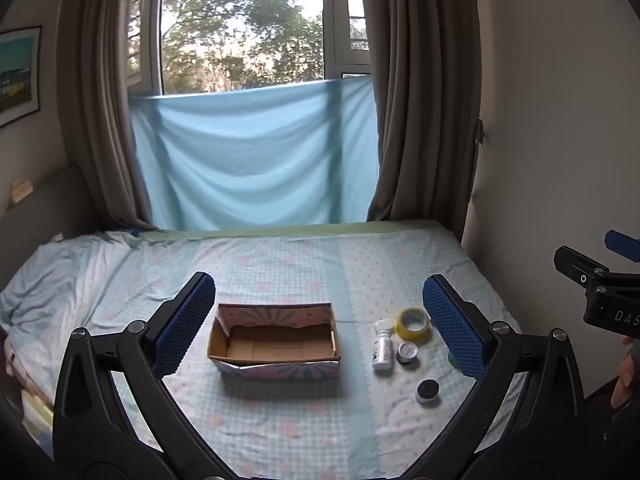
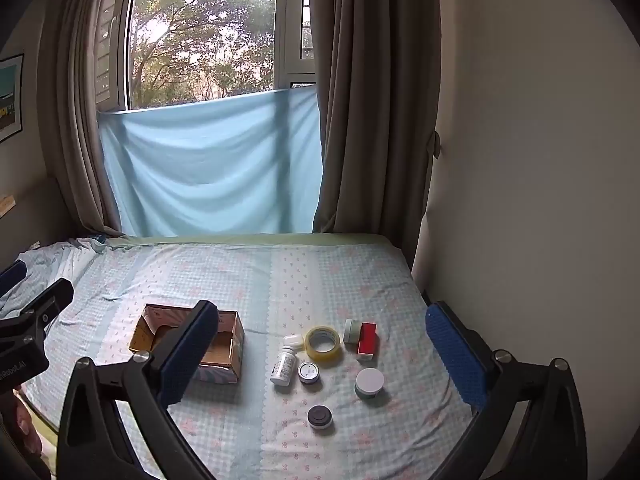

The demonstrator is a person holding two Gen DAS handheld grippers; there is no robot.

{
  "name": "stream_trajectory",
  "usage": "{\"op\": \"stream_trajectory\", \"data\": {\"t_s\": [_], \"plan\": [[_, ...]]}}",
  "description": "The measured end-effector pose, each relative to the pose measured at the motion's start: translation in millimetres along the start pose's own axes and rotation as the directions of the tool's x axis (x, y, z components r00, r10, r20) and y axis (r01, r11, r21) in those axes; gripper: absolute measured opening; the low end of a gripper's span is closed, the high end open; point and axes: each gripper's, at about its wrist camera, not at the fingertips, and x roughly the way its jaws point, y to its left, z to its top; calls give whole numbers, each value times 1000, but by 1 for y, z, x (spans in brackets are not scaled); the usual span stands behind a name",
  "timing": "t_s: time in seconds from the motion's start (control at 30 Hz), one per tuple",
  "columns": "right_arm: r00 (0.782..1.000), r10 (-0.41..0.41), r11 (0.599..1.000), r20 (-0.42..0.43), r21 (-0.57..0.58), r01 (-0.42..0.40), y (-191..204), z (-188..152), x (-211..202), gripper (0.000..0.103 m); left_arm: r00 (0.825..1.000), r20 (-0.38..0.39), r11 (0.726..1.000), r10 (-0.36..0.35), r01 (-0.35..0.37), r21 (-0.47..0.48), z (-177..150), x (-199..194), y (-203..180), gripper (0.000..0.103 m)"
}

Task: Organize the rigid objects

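An empty open cardboard box (image 1: 276,344) (image 2: 224,344) sits on the bed. To its right lie a white bottle (image 1: 382,354) (image 2: 285,366), a yellow tape roll (image 1: 413,323) (image 2: 323,343), a small silver-topped tin (image 1: 407,353) (image 2: 309,372), a black-lidded jar (image 1: 427,391) (image 2: 320,417), a white-lidded jar (image 2: 369,383), a red and white box (image 2: 367,341) and a pale roll (image 2: 351,330). My left gripper (image 1: 320,320) is open above the box. My right gripper (image 2: 324,344) is open above the small items. Both hold nothing.
The bed (image 1: 280,256) has a light blue patterned sheet. A wall (image 2: 540,160) borders its right side. Brown curtains (image 2: 372,120) and a blue cloth (image 2: 212,164) hang at the window behind. Rumpled bedding (image 1: 60,276) lies at the left.
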Motion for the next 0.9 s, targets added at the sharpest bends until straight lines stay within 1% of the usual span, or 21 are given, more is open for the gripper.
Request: {"op": "stream_trajectory", "data": {"t_s": [0.37,0.9], "plan": [[1000,5,1000,6,5,-5,-2,-4,4,103,1000,0,1000,-6,6,1,4,-1,1,103],[999,34,999,5,-5,-34,1,-4,9,103,1000,-5,1000,23,-24,-9,6,0,2,103]]}}
